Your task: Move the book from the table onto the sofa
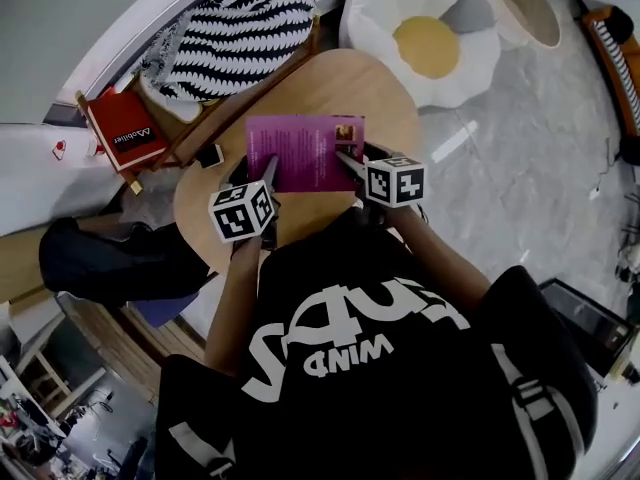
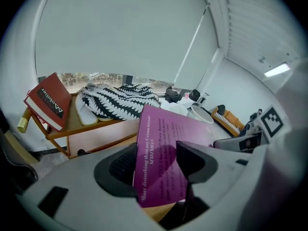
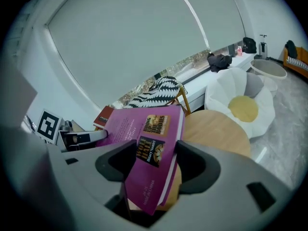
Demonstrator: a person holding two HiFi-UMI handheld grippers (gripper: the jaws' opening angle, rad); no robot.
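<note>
Left gripper: your left gripper (image 1: 266, 173) (image 2: 159, 165) was clamped on the purple book (image 1: 305, 151) (image 2: 163, 153) (image 3: 144, 150). Its jaws stood narrow, with only the book's thickness between them. It gripped the near edge towards the left corner.

Right gripper: your right gripper (image 1: 350, 160) (image 3: 151, 165) was closed on the same book, at the near edge towards the right corner, with one jaw on each face.

Book: it hung between your two grippers over the round wooden table (image 1: 370, 88) (image 3: 216, 134). The upper cover showed white print and two small pictures. In both gripper views it ran tilted through the jaws. I could not tell whether its far edge touched the tabletop.

Table: bare light wood showed beyond the book and to its right.

Red book: a red book (image 1: 125, 131) (image 2: 48, 100) (image 3: 103, 115) leaned at the end of a wooden rack (image 2: 91, 126) off the table's far left, well apart from the purple one.

Striped cushion: a black-and-white zigzag cushion (image 1: 235, 33) (image 2: 120, 102) (image 3: 159, 93) lay on that rack, near the red book.

White seat: a white petal-shaped cushion seat (image 1: 470, 53) (image 3: 260, 109) with a yellow centre sat on the grey floor (image 1: 520, 138), just beyond the table on the right.

You: your forearms reached forward over the table's near rim, one to each near corner of the book.
</note>
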